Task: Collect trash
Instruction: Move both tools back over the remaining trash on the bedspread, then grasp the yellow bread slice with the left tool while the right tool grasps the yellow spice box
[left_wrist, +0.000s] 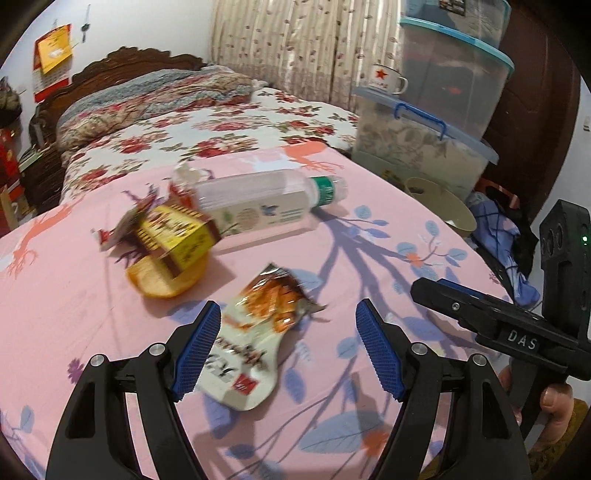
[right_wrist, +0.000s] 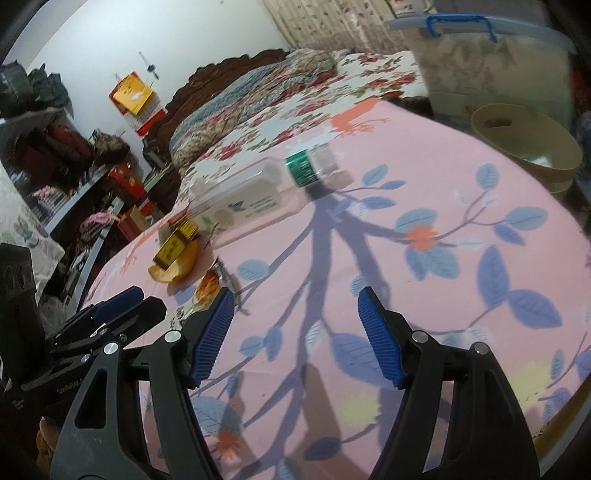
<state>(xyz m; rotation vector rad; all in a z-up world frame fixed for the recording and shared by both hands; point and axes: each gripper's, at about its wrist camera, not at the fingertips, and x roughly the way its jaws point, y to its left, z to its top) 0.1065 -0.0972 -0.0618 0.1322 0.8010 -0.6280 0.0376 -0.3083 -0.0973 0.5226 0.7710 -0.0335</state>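
Note:
On the pink leaf-print cloth (left_wrist: 74, 306) lies an open snack wrapper (left_wrist: 255, 343), white and orange, partly between the blue pads of my left gripper (left_wrist: 290, 345), which is open and touches nothing. Farther off lie a clear plastic bottle (left_wrist: 258, 201) with a green band, a yellow-brown carton (left_wrist: 177, 236) and an orange peel (left_wrist: 166, 277). My right gripper (right_wrist: 297, 336) is open over bare cloth; the bottle (right_wrist: 258, 188) lies ahead of it, and the carton (right_wrist: 175, 245), peel (right_wrist: 177, 271) and wrapper (right_wrist: 208, 288) at its left. The right gripper (left_wrist: 443, 291) also shows at the right of the left wrist view.
A beige bowl-shaped bin (right_wrist: 524, 144) stands at the table's far right edge, also seen as the bin (left_wrist: 439, 203). Stacked clear storage boxes (left_wrist: 443, 110) with a mug (left_wrist: 388, 79) stand behind it. A bed with floral covers (left_wrist: 184, 122) lies beyond the table.

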